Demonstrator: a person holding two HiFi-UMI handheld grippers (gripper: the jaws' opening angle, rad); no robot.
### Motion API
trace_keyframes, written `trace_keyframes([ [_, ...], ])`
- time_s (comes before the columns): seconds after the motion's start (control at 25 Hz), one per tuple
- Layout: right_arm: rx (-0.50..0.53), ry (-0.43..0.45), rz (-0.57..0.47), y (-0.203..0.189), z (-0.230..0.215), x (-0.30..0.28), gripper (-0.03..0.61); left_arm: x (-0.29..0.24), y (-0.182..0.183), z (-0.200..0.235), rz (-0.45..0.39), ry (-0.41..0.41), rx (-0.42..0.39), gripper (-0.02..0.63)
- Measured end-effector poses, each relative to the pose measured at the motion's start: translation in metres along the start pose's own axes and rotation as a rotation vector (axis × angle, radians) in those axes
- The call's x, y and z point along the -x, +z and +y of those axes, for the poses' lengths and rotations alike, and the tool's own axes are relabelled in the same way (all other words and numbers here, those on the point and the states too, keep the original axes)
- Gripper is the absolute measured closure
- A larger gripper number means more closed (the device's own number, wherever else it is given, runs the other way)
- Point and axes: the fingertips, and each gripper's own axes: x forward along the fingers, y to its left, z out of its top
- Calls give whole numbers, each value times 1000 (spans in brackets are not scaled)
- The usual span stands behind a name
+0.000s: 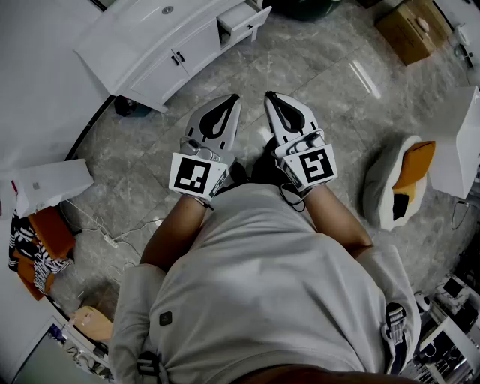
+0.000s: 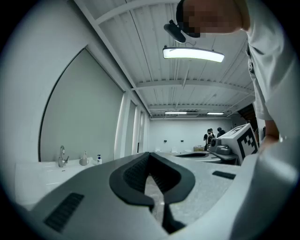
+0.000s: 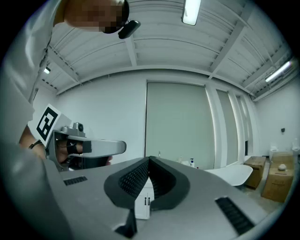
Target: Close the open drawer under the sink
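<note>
The white sink cabinet (image 1: 161, 45) stands at the far left of the head view, and its drawer (image 1: 244, 18) sticks out open at the cabinet's right end. I hold both grippers level side by side in front of my body, well short of the cabinet. My left gripper (image 1: 234, 98) is shut with nothing in it, its tips meeting (image 2: 149, 154). My right gripper (image 1: 269, 96) is shut and empty too, tips together (image 3: 150, 159). The cabinet doors (image 3: 144, 202) show through the gap below the right jaws. A faucet (image 2: 62, 156) and bottles stand on the sink counter in the left gripper view.
Grey marble floor (image 1: 315, 67) lies between me and the cabinet. A cardboard box (image 1: 411, 27) sits far right, a white and orange bag (image 1: 401, 180) at my right. At my left are a white box (image 1: 49, 184), a cable (image 1: 105, 234) and clothes. People stand far off (image 2: 213, 136).
</note>
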Motion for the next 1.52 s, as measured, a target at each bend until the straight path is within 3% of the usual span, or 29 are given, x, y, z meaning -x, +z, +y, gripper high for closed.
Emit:
trace_keyframes([
  [0.4, 28, -3, -71, 16, 5, -1, 557, 5, 3, 4, -14, 0, -19, 605],
  [0.68, 44, 5, -141, 34, -18, -15, 557, -16, 8, 16, -39, -5, -5, 605],
  [0.84, 40, 22, -125, 28, -41, -29, 557, -41, 2, 26, -34, 6, -6, 606],
  [1.12, 41, 54, -145, 27, -124, -59, 557, -120, -2, 38, -23, 53, -5, 605],
  [1.52, 27, 190, -96, 11, -262, -111, 557, -257, -22, 61, 19, 209, 28, 605],
])
